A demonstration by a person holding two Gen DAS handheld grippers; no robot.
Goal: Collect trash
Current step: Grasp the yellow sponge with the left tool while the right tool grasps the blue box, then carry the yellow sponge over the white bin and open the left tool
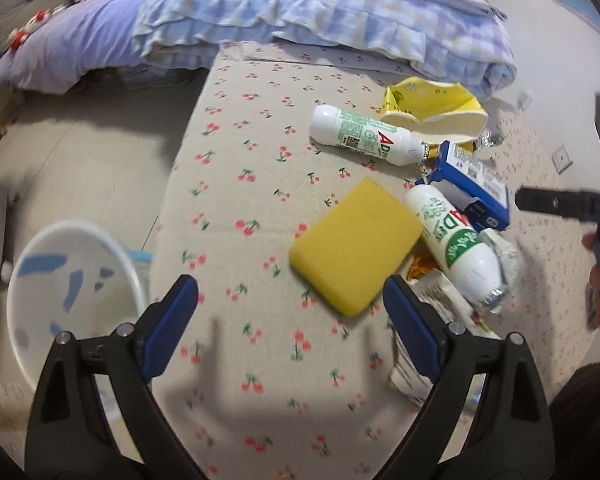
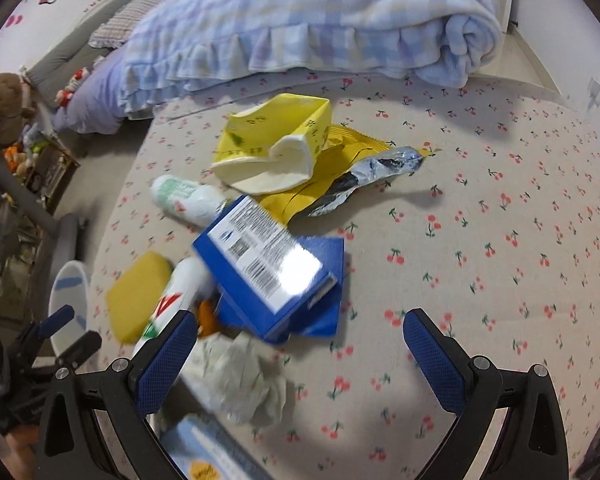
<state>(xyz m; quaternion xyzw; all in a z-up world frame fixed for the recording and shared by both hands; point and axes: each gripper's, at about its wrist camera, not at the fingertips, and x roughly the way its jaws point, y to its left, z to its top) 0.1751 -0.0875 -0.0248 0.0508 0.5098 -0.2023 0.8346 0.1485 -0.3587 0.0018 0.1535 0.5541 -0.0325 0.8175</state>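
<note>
Left claw, right claw — wide open, empty; spongy yellow block, crumpled paper.

Bare sheet right of trash pile; folded blanket behind.

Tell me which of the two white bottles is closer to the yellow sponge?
The white plastic bottle with the green label lying right beside the yellow rectangular sponge. The other white bottle lies farther back, by the torn yellow carton.

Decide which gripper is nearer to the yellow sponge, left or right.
Left. The left gripper hangs open just short of the yellow sponge. The right gripper sits farther off, past the bottle, with the sponge beyond its left finger.
</note>
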